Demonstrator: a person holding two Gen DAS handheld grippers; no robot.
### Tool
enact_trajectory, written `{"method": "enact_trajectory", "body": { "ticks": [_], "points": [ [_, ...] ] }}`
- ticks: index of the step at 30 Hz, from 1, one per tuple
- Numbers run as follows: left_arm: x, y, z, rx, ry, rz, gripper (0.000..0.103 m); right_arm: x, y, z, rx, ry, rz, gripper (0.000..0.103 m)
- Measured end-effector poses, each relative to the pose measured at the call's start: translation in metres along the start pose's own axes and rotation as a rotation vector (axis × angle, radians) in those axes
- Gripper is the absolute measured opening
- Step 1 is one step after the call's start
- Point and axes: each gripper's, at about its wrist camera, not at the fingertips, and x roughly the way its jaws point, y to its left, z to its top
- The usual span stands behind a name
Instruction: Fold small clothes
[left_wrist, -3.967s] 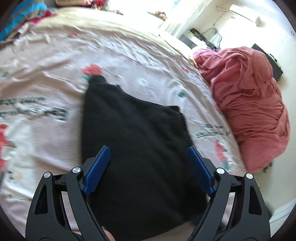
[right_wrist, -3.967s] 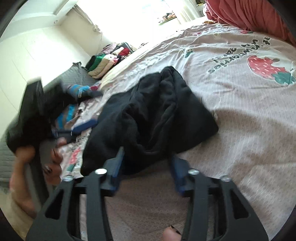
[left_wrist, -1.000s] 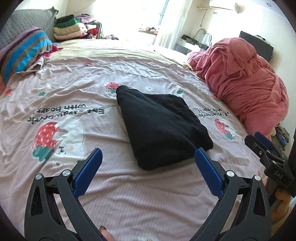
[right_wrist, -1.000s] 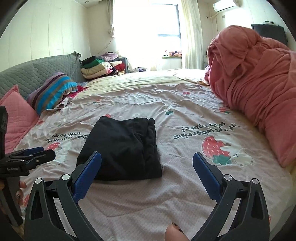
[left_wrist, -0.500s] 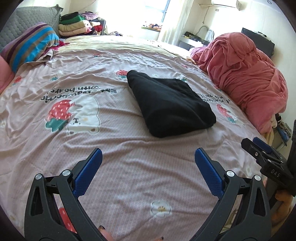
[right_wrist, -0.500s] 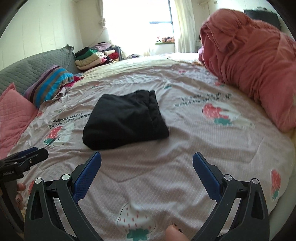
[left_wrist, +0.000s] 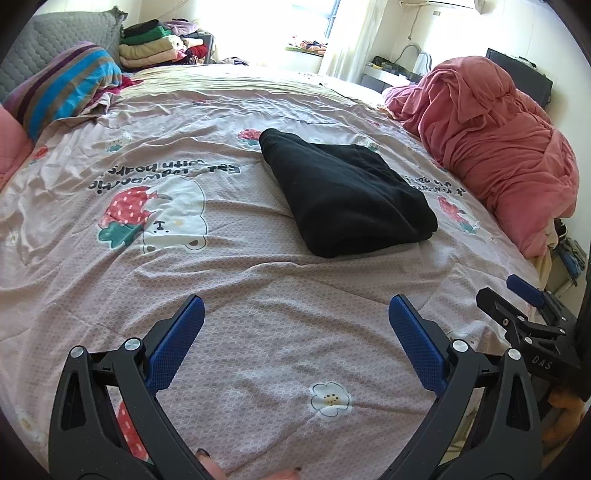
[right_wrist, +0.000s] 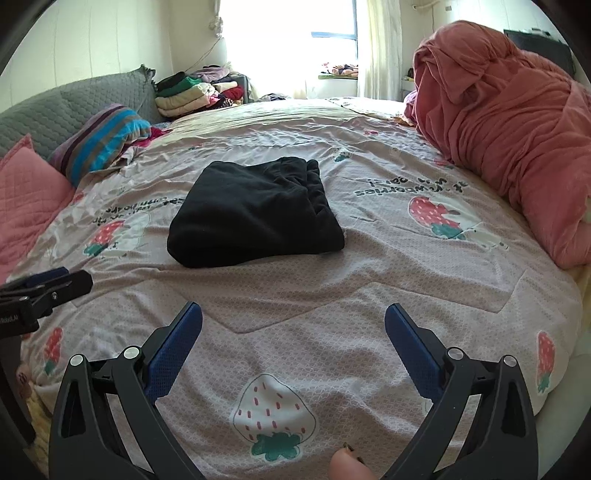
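Presently both the left gripper (left_wrist: 296, 325) and right gripper (right_wrist: 293, 330) stand spread wide, gripping nothing. Folded black garment (right_wrist: 255, 212) lies on the strawberry-print bedspread (right_wrist: 332, 302), well ahead of both jaws, untouched.

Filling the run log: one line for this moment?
black garment folded on bed | left gripper open | right gripper open, empty

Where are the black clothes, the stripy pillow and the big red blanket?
black clothes (right_wrist: 255, 214), right wrist view, middle of folded top.
stripy pillow (right_wrist: 99, 142), right wrist view, blue stripe.
red blanket (left_wrist: 491, 136), left wrist view, middle of heap.
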Motion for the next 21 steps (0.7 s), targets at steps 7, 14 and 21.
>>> {"method": "enact_trajectory", "body": {
  "ticks": [7, 14, 21],
  "points": [
    [0.0001, -0.0002, -0.0002, -0.001, 0.007, 0.016, 0.094, 0.0004, -0.0032, -0.0001, 0.019, 0.005, 0.003, 0.099],
    [0.0003, -0.0004, -0.0002, -0.001, 0.004, 0.017, 0.094, -0.0006, -0.0046, -0.0002, 0.019, 0.004, 0.005, 0.099],
    [0.0000, -0.0012, 0.0000, -0.003, 0.005, 0.021, 0.094, -0.0011, -0.0051, 0.0002, 0.020, 0.005, -0.001, 0.099]
  ]
}}
